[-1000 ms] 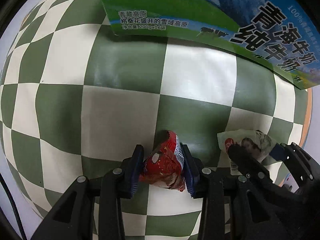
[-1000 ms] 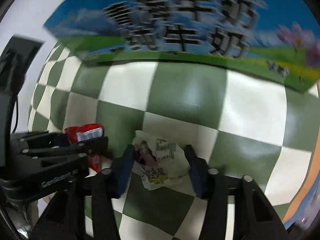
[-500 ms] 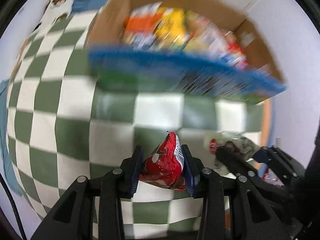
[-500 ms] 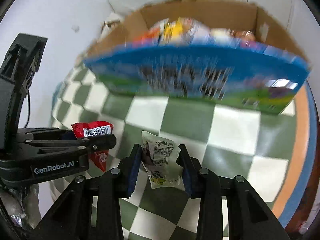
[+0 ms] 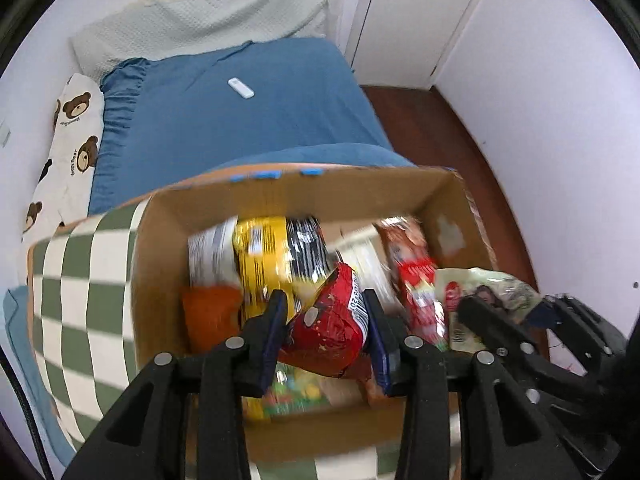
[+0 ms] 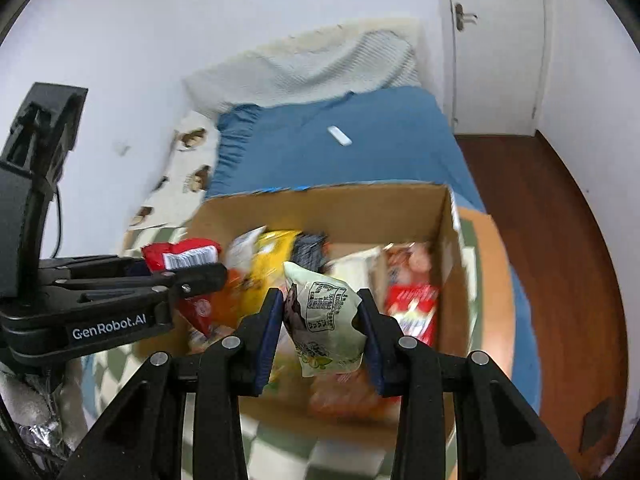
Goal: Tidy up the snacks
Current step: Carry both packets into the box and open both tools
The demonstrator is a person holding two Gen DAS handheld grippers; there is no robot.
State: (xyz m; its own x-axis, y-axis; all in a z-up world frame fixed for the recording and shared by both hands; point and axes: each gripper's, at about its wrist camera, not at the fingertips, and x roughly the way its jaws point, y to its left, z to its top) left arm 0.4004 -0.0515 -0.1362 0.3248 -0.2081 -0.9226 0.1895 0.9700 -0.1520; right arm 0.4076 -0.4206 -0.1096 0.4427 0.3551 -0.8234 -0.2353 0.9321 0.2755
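We look down into an open cardboard box point(image 5: 436, 200) that sits on the green-and-white checked tabletop point(image 5: 84, 280); inside it lie a yellow-and-black bag point(image 5: 276, 256), an orange packet point(image 5: 212, 312), a tall red-and-white packet point(image 5: 416, 280) against the right wall and some pale wrappers, all blurred so that we cannot read their labels. Beyond the box we see a bed with a blue sheet point(image 5: 240, 120), a small white remote-like object point(image 5: 241, 89) lying on it, a bear-print pillow point(image 5: 68, 152) at its left edge and a pale blanket point(image 5: 208, 16) heaped at the far end; a white door point(image 6: 492, 40) and dark wooden floor point(image 6: 552, 240) lie to the right. Our left hand-held gripper point(image 5: 324, 332) is clamped on a red snack packet point(image 5: 328, 324), holding it above the near part of the box. Our right hand-held gripper point(image 6: 320, 328) is clenched on a pale green snack packet point(image 6: 324, 320), also held over the box's near edge. The two grippers hang side by side, near each other but apart, both pointing forward and down toward the box interior.
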